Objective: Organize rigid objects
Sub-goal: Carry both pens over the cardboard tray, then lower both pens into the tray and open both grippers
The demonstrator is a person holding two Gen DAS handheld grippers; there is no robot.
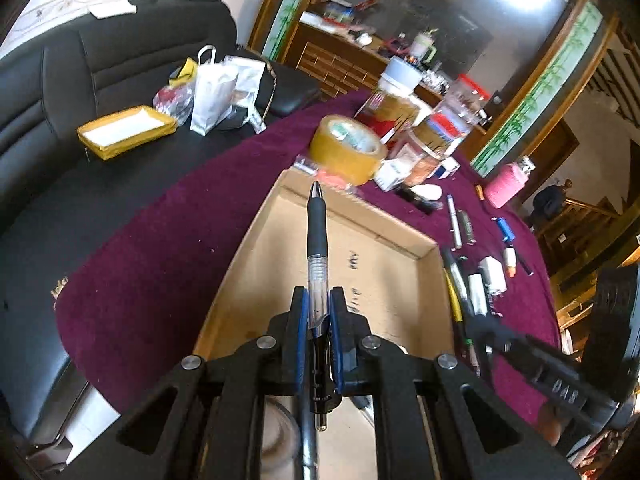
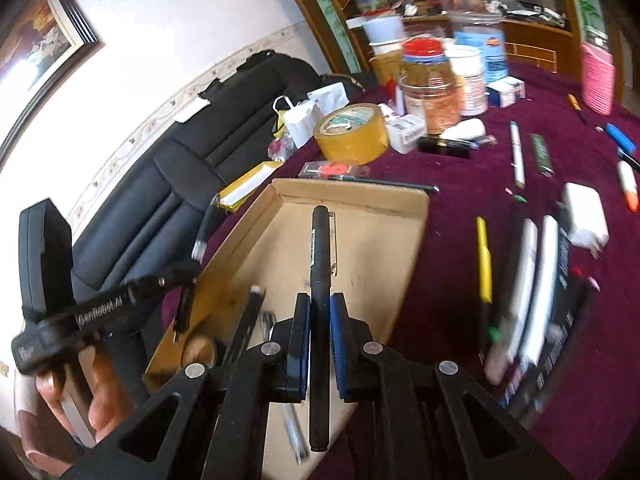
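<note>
Both clamped: left gripper (image 1: 318,304) pen (image 1: 317,236), right gripper (image 2: 320,312) marker (image 2: 320,256)

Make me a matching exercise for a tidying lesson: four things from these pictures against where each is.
Things:
1. clear-barrelled pen with black rubber grip
2. all-black marker pen
3. roll of tan packing tape
4. white charger block

Places:
A. on the maroon cloth, right of the box
B. left gripper
C. beyond the cardboard box
D. right gripper

Pairs: 1-B, 2-D, 3-C, 4-A
</note>
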